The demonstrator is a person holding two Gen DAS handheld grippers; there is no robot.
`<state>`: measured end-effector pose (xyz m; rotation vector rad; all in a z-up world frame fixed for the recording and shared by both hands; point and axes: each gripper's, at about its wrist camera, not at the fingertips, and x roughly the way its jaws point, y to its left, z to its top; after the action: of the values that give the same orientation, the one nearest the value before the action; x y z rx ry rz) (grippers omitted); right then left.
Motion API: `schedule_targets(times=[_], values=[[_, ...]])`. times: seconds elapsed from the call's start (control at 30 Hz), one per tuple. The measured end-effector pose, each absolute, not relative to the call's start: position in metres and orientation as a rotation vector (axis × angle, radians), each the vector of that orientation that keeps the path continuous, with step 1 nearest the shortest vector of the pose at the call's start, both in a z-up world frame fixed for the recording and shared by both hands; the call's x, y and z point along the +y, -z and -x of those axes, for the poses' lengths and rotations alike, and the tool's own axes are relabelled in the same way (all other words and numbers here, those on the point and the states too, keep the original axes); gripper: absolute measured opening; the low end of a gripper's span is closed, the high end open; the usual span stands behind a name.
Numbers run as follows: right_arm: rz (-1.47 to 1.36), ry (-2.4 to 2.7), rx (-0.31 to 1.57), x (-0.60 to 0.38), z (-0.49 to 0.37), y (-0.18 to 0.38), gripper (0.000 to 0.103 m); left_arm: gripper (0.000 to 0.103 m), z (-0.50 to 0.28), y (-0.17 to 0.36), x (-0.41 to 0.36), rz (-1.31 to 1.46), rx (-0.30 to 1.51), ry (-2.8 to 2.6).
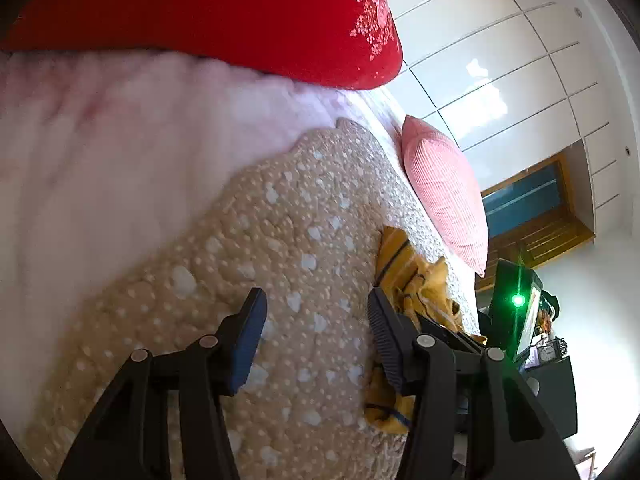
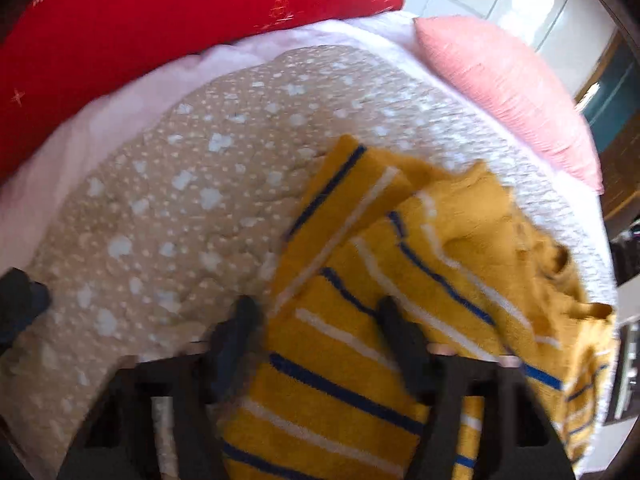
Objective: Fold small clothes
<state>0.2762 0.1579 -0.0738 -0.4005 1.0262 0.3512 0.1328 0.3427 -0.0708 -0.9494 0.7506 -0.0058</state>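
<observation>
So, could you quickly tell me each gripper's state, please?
Left gripper: open, over the quilt, holding nothing.
Right gripper: open astride the striped yellow garment.

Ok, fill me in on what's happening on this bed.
A person is working with two handheld grippers to fold a small yellow striped garment that lies crumpled on the beige quilted blanket. The right gripper is over the garment, jaws apart with the cloth between them, not visibly pinched. The left gripper is open over bare blanket beside it. No fold is finished yet.
</observation>
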Motion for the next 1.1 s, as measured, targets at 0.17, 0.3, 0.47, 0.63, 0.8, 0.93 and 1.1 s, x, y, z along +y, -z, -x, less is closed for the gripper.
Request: schedule_targets(times=[0.17, 0.3, 0.47, 0.63, 0.8, 0.93, 1.1], values=[[0.263, -0.412, 1.024, 0.121, -0.278, 0.051, 0.022, 0.051, -0.139, 0.065, 0.329, 0.941, 0.749, 0.020], [0.088, -0.425, 0.961, 0.064, -0.278, 0.013, 0.021, 0.051, -0.144, 0.056, 0.304, 0.880, 0.752, 0.044], [-0.121, -0.298, 0.909, -0.061, -0.278, -0.011, 0.021, 0.051, -0.151, 0.053, 0.274, 0.826, 0.778, 0.076], [-0.302, -0.098, 0.942, -0.189, -0.282, 0.011, 0.021, 0.051, -0.162, 0.052, 0.240, 0.782, 0.803, 0.144], [-0.360, -0.039, 1.019, -0.236, -0.284, 0.056, 0.022, 0.051, -0.171, 0.051, 0.209, 0.715, 0.828, 0.185], [-0.339, -0.028, 0.998, -0.234, -0.278, 0.049, 0.021, 0.051, -0.176, 0.054, 0.196, 0.681, 0.855, 0.213], [-0.315, 0.034, 0.969, -0.248, -0.264, 0.045, 0.019, 0.051, -0.171, 0.052, 0.193, 0.678, 0.855, 0.234]])
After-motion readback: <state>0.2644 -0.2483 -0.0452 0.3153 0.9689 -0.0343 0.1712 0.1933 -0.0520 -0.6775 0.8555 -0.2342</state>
